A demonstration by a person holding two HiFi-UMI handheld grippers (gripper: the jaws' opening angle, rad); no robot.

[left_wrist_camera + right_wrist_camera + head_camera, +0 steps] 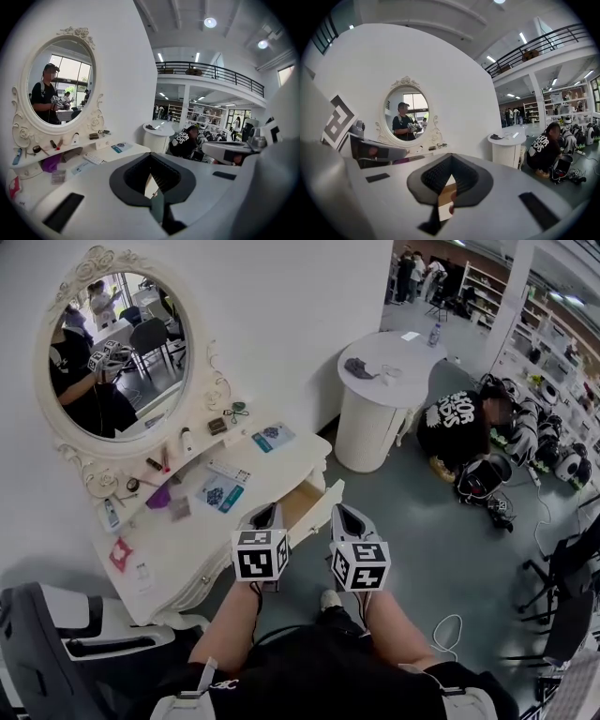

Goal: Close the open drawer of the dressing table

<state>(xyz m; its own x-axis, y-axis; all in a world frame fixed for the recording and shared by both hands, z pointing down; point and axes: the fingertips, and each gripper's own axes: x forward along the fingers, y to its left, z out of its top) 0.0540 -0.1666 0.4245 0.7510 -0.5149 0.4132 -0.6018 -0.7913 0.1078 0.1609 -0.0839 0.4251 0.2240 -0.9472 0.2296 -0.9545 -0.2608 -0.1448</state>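
Your open drawer sticks out of the front of the table, at the end farthest from the mirror. Its bare wood inside faces up at you and its white front panel stands well clear of the table's edge.

You hold both grippers out in front of you, side by side, just off the table's front edge. The left gripper points over the near side of the drawer. The right gripper sits just past the drawer's front panel, on the side away from the table. I cannot tell whether either one touches the drawer.

Both grippers have their jaws pressed together with nothing between them. In the right gripper view, the brown wood of the drawer shows through the gap behind the closed tips.

On the table top lie a purple pouch under the mirror and a blue card nearer the drawer end, among other small things. Beyond the table's drawer end stands 1 round white stand, and a person in a black shirt crouches just past it. A dark chair sits off the table's other end, beside you.
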